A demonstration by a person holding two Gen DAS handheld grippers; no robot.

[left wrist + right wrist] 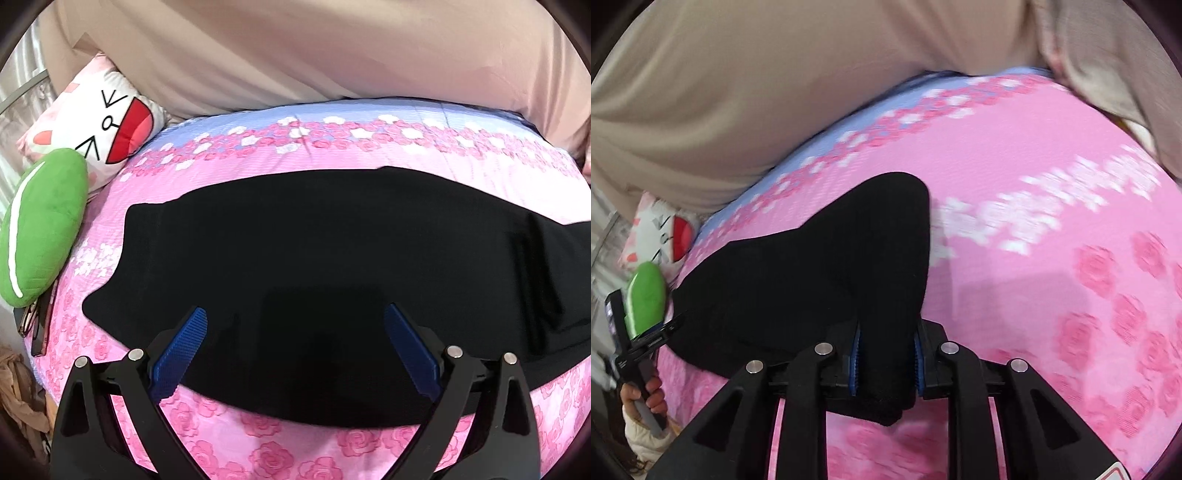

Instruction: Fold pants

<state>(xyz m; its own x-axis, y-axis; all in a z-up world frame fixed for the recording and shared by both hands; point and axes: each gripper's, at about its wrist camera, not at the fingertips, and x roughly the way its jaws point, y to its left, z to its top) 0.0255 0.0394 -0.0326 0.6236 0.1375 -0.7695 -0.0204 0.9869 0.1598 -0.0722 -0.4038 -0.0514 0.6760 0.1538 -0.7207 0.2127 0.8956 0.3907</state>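
Observation:
Black pants (314,240) lie spread across a pink rose-print bedsheet (258,443). My left gripper (295,310) hovers over their near edge, its blue pads wide apart and open with nothing between them. In the right wrist view my right gripper (886,350) is shut on a bunched end of the pants (812,277); the fabric rises from between the blue pads (855,354) and drapes away to the left. The left gripper (639,343) shows at the far left of that view, held by a hand (646,398).
A beige blanket (295,55) is heaped along the far side of the bed. A white cartoon-face pillow (110,122) and a green plush (40,229) lie at the left end, with spectacles (33,325) below them. Pink sheet (1052,221) lies bare to the right.

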